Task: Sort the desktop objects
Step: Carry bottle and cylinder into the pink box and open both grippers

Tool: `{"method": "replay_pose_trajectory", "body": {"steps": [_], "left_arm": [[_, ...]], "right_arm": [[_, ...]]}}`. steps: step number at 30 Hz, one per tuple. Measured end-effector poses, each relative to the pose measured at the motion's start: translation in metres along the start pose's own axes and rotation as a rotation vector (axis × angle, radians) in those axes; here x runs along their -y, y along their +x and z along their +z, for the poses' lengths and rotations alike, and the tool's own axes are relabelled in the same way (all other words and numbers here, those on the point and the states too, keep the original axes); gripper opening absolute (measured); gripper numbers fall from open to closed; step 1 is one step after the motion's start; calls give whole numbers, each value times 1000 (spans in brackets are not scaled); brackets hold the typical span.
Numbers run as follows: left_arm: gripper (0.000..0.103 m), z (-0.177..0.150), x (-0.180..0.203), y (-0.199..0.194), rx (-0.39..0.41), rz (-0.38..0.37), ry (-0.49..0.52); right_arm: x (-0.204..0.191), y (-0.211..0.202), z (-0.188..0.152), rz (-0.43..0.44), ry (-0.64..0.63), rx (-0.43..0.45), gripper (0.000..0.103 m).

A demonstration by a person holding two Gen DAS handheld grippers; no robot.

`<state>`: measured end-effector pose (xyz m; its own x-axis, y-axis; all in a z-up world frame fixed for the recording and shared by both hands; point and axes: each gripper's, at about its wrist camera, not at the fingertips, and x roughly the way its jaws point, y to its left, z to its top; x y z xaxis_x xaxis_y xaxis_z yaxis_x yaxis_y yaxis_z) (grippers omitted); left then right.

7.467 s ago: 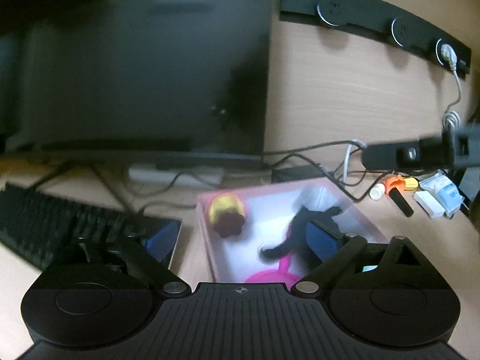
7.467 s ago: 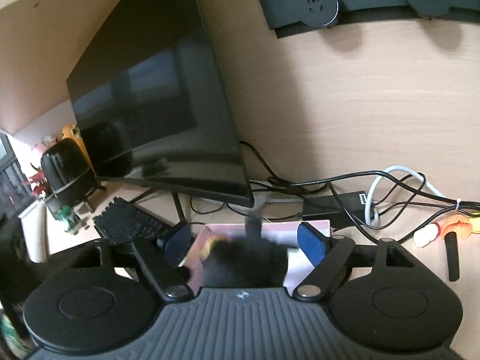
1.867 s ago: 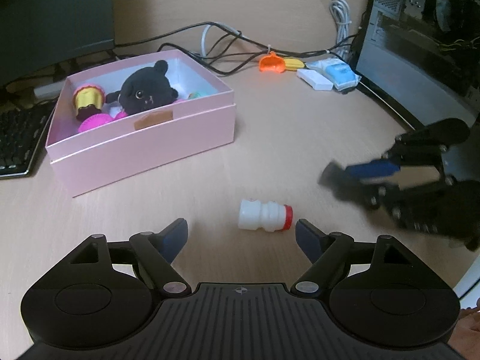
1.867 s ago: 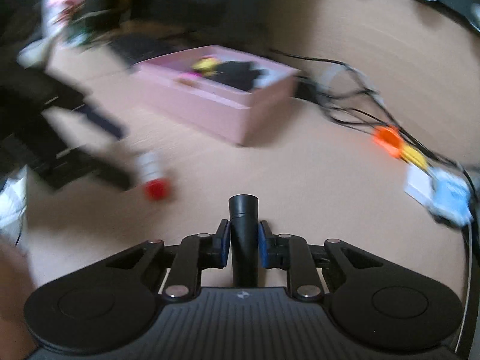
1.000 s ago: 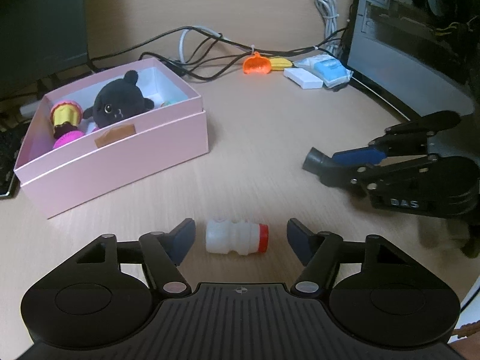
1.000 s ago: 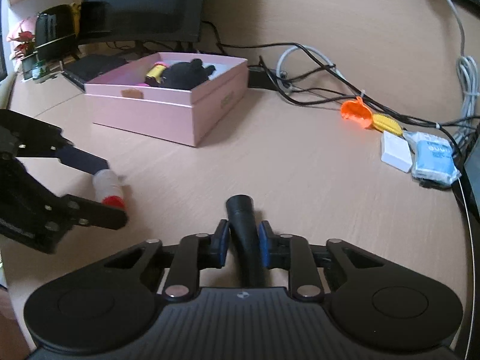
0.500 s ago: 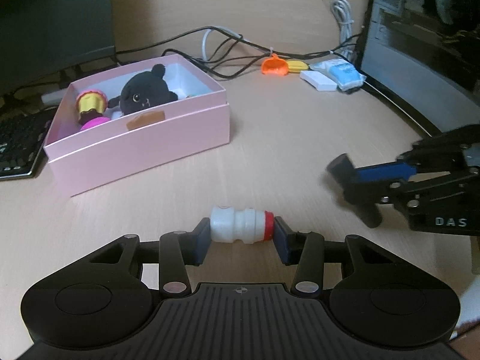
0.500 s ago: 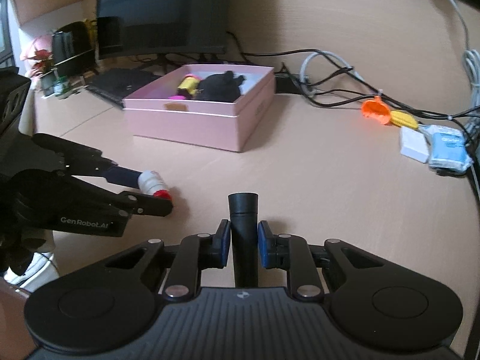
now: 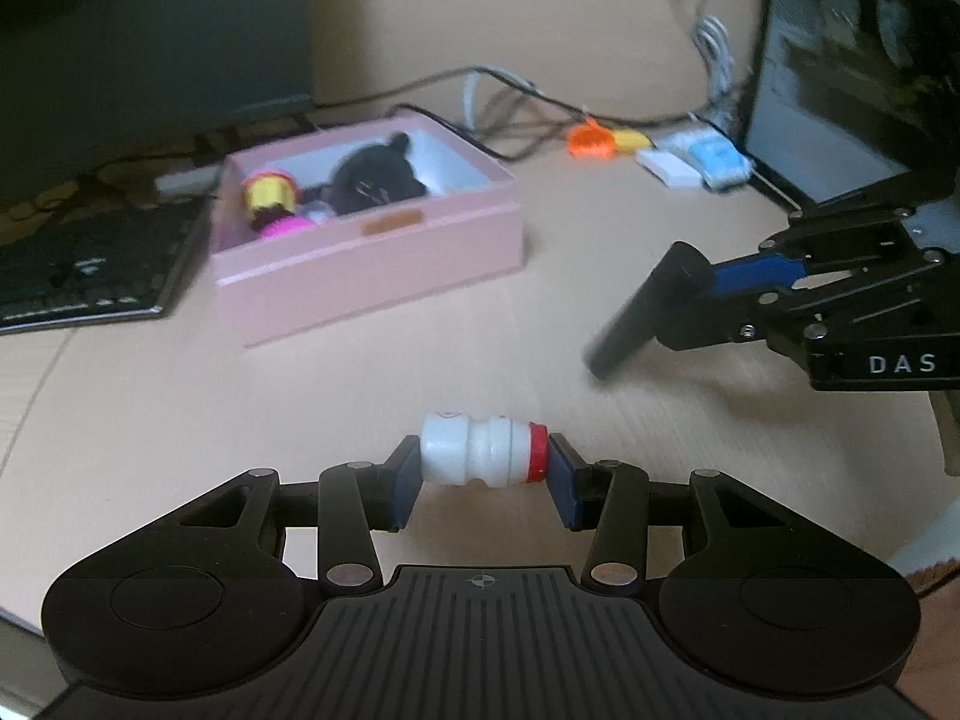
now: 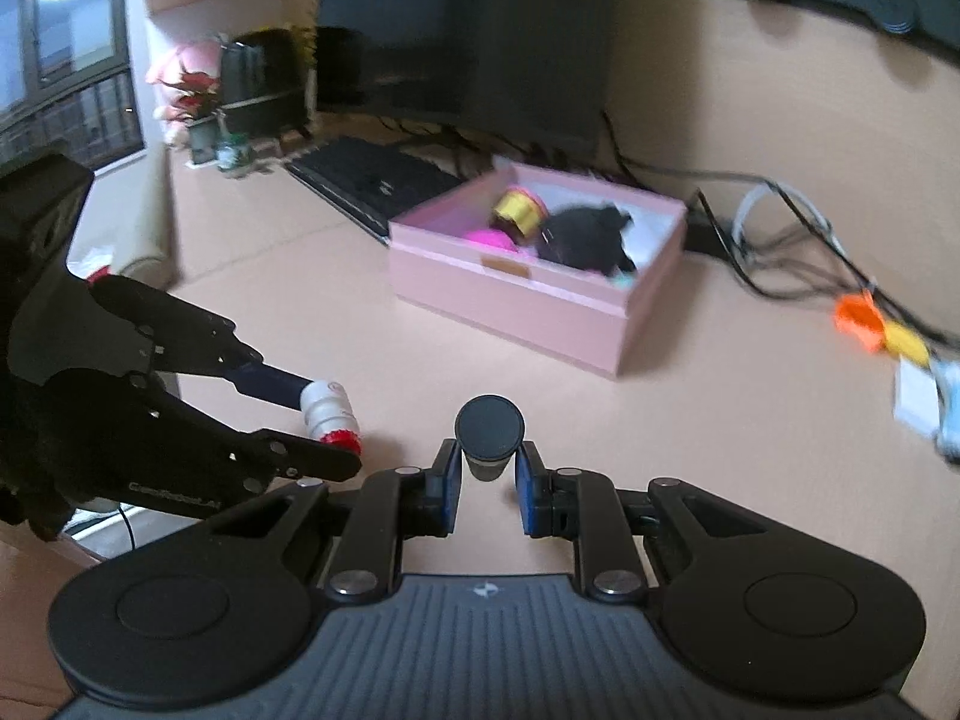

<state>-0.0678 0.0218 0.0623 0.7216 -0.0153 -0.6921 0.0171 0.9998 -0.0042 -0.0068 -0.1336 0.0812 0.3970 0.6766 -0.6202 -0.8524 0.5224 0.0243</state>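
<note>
The left tool [image 9: 485,483] pinches a little white bottle [image 9: 483,458] end to end, red cap to the right, just above the worktop [image 9: 180,396]. The right tool [image 10: 487,489] is squeezed onto a black marker [image 10: 489,427]. The pink box [image 9: 366,258] sits at about 11 o'clock from the left tool, with toys already inside. I think both things are picked up, and next they need carrying over the box and letting go.
</note>
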Motion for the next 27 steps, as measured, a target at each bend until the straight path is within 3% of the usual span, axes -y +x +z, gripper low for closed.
{"method": "replay_pose_trajectory", "body": {"steps": [5, 12, 14, 15, 16, 18, 20, 21, 27], "left_arm": [[48, 24, -20, -11, 73, 45, -37], [49, 100, -59, -8, 252, 112, -8], [54, 121, -69, 2, 299, 134, -11], [67, 132, -77, 12, 298, 141, -18], [77, 138, -83, 20, 288, 143, -32], [81, 139, -93, 29, 274, 148, -70], [89, 129, -98, 35, 251, 134, -97], [95, 120, -97, 37, 236, 126, -105], [101, 77, -79, 57, 90, 82, -131]], "right_arm": [[3, -2, 31, 31, 23, 72, 18], [42, 0, 111, 44, 143, 226, 18], [59, 8, 135, 70, 211, 264, 19], [67, 15, 144, 60, 247, 285, 20], [75, 19, 150, 44, 282, 295, 29], [88, 26, 152, -8, 325, 309, 43], [92, 28, 142, -90, 311, 321, 66], [92, 29, 134, -130, 300, 321, 70], [100, 52, 71, -347, 296, 214, 92]]}}
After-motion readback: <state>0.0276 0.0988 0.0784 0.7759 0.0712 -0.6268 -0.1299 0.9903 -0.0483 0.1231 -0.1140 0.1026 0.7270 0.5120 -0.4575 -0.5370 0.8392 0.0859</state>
